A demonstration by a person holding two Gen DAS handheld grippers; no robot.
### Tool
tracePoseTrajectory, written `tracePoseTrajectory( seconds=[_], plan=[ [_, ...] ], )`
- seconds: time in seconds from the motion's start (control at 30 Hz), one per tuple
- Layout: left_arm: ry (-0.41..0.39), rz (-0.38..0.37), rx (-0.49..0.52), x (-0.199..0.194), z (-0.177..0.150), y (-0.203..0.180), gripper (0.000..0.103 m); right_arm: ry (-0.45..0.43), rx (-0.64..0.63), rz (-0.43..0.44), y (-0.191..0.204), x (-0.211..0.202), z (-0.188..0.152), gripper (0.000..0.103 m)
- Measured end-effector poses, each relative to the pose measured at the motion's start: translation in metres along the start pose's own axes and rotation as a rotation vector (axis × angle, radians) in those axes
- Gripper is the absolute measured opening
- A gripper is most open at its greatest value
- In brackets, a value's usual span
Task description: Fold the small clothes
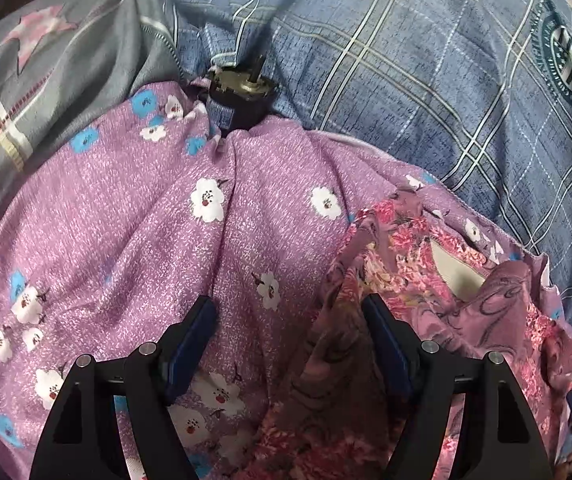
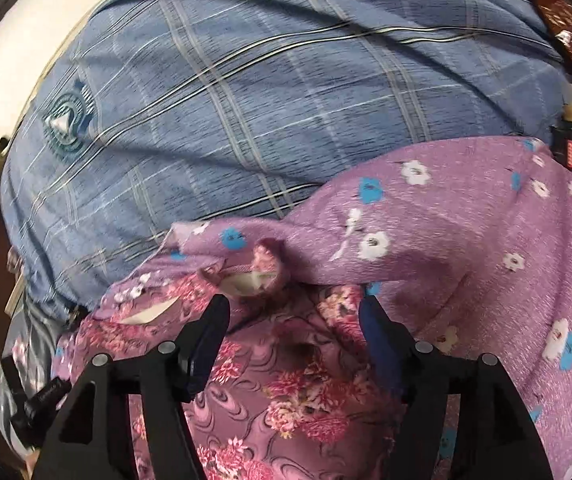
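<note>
Both the left tongs (image 1: 290, 312) and right tongs (image 2: 294, 312) are gaping apart over the floral garment (image 1: 406, 280) lying on the purple cloth (image 1: 146, 220).

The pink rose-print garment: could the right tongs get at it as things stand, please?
Probably yes. The right tongs stand open right over the rose-print garment, with nothing between. A fold of the purple cloth lies just beyond and might get caught too.
</note>
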State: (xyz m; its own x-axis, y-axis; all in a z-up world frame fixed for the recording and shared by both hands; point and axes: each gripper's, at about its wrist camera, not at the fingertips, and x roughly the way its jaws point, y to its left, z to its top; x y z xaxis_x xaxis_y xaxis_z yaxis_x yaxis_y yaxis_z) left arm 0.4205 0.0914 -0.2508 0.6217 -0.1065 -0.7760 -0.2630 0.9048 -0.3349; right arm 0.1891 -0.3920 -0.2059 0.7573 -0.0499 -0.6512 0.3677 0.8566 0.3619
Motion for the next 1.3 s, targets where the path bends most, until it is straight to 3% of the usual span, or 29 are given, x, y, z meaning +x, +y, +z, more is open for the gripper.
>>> tracePoseTrajectory(
  seconds=[0.13, 0.23, 0.27, 0.3, 0.33, 0.5, 0.53, 0.6, 0.63, 0.67, 0.73, 0.77, 0.87, 0.97, 1.03, 1.1, 1.13, 1.17, 1.2, 1.3],
  plan=[
    [-0.012, 0.020, 0.038, 0.001, 0.001, -0.006, 0.074, 0.029, -0.167, -0.030, 0.034, 0.018, -0.003, 0.075],
    [-0.075, 0.048, 0.050, -0.002, 0.006, -0.006, 0.074, 0.057, -0.248, -0.066, 0.055, 0.042, -0.004, 0.071],
    [-0.083, 0.059, 0.053, -0.001, 0.006, -0.006, 0.074, 0.090, -0.249, -0.101, 0.056, 0.054, -0.002, 0.034],
    [-0.076, 0.062, 0.049, 0.002, 0.006, -0.005, 0.074, 0.121, -0.230, -0.126, 0.054, 0.066, 0.002, 0.004],
    [-0.055, 0.059, 0.036, 0.007, 0.006, -0.002, 0.074, 0.137, -0.176, -0.158, 0.047, 0.076, 0.009, 0.005],
    [-0.039, 0.057, 0.014, 0.012, 0.008, 0.001, 0.074, -0.005, 0.052, -0.285, -0.005, 0.066, 0.042, 0.005],
    [-0.040, 0.061, 0.016, 0.012, 0.008, 0.000, 0.074, 0.008, 0.093, -0.287, -0.018, 0.066, 0.045, 0.013],
    [-0.050, 0.065, 0.021, 0.006, 0.008, -0.002, 0.074, 0.049, 0.178, -0.180, -0.038, 0.061, 0.044, 0.022],
    [-0.067, 0.059, 0.031, 0.000, 0.006, -0.005, 0.074, 0.044, 0.212, -0.118, -0.045, 0.049, 0.042, 0.035],
    [-0.088, 0.049, 0.047, -0.007, 0.005, -0.009, 0.074, 0.018, 0.220, -0.085, -0.047, 0.037, 0.039, 0.051],
    [-0.121, 0.022, 0.082, -0.021, 0.001, -0.016, 0.074, -0.051, 0.208, -0.061, -0.048, 0.009, 0.033, 0.064],
    [-0.133, 0.003, 0.100, -0.028, -0.002, -0.020, 0.074, -0.083, 0.187, -0.049, -0.046, -0.007, 0.027, 0.065],
    [-0.127, -0.065, 0.175, -0.038, -0.013, -0.034, 0.075, -0.060, 0.119, -0.049, -0.038, -0.037, 0.008, 0.065],
    [-0.055, -0.103, 0.250, -0.032, -0.025, -0.048, 0.075, 0.019, 0.068, -0.085, -0.031, -0.047, -0.021, 0.065],
    [-0.024, -0.087, 0.288, -0.025, -0.029, -0.054, 0.075, 0.051, 0.054, -0.122, -0.027, -0.048, -0.036, 0.065],
    [-0.001, -0.020, 0.341, -0.014, -0.029, -0.058, 0.075, 0.062, 0.042, -0.136, -0.027, -0.044, -0.048, 0.063],
    [0.001, 0.016, 0.357, -0.008, -0.030, -0.057, 0.076, 0.100, 0.037, -0.144, -0.027, -0.037, -0.053, 0.055],
    [-0.001, 0.017, 0.351, -0.004, -0.028, -0.054, 0.077, 0.139, 0.027, -0.149, -0.026, -0.028, -0.057, 0.028],
    [-0.001, 0.012, 0.332, -0.001, -0.026, -0.054, 0.077, 0.172, 0.009, -0.152, -0.024, -0.021, -0.061, 0.013],
    [-0.014, 0.024, 0.290, 0.003, -0.018, -0.051, 0.077, 0.155, -0.086, -0.224, -0.010, -0.023, -0.072, 0.005]
  ],
)
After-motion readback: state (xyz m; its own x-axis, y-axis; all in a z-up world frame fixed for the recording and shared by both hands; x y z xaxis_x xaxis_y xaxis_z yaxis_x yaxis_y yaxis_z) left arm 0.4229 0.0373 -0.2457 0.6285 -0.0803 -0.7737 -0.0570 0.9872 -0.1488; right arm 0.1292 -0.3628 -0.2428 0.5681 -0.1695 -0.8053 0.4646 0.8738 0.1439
